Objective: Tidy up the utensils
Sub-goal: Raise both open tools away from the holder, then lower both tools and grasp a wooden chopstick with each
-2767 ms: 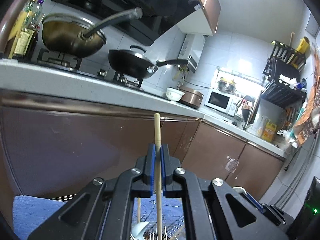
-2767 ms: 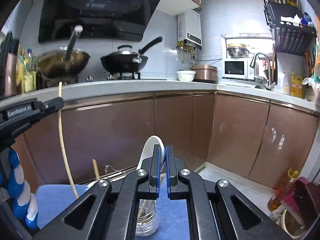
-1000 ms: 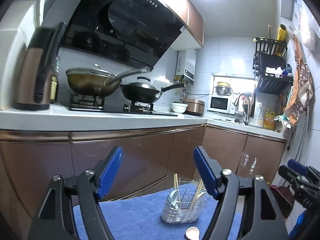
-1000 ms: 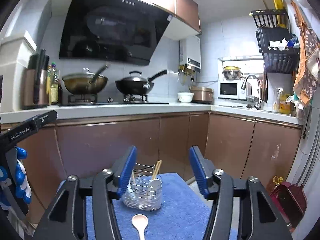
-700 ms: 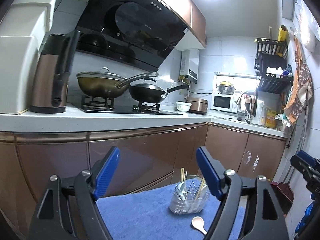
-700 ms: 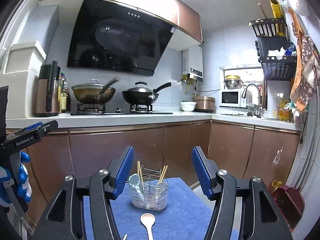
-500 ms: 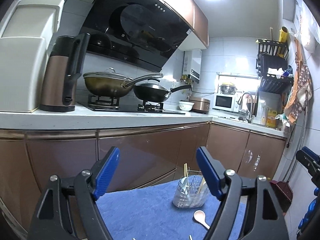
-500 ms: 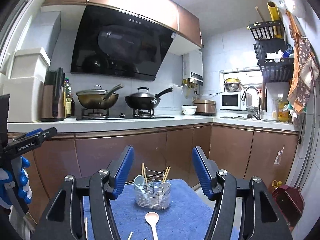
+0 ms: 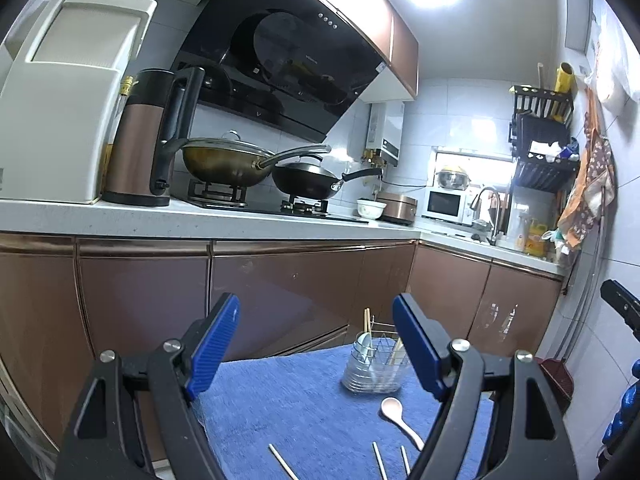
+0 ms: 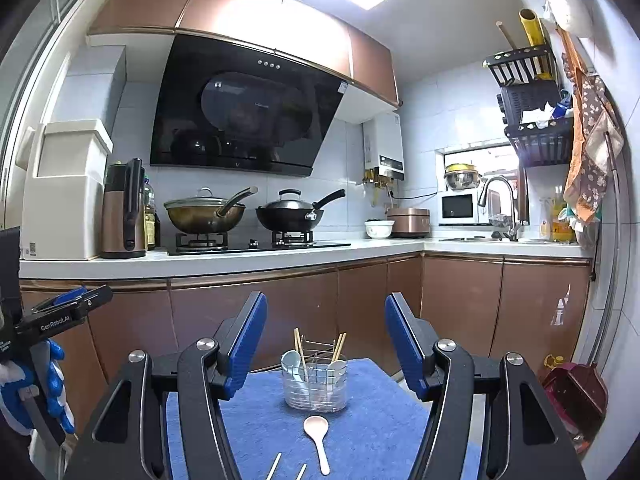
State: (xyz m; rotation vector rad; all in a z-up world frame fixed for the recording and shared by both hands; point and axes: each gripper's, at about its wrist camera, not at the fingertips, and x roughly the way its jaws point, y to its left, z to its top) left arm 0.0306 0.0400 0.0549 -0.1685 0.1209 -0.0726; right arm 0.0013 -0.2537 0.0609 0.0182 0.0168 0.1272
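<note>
Both grippers hang released and hold nothing: the left gripper (image 9: 316, 344) has its blue pads spread wide, and the right gripper (image 10: 322, 344) is parted a little less. On the blue cloth (image 10: 372, 432) stands the clear utensil holder (image 10: 315, 386), with 2 white spoons and several chopsticks upright inside it. A loose white spoon (image 10: 317, 440) lies just in front of the holder, with loose chopsticks (image 9: 378, 458) lying nearer the cameras.
</note>
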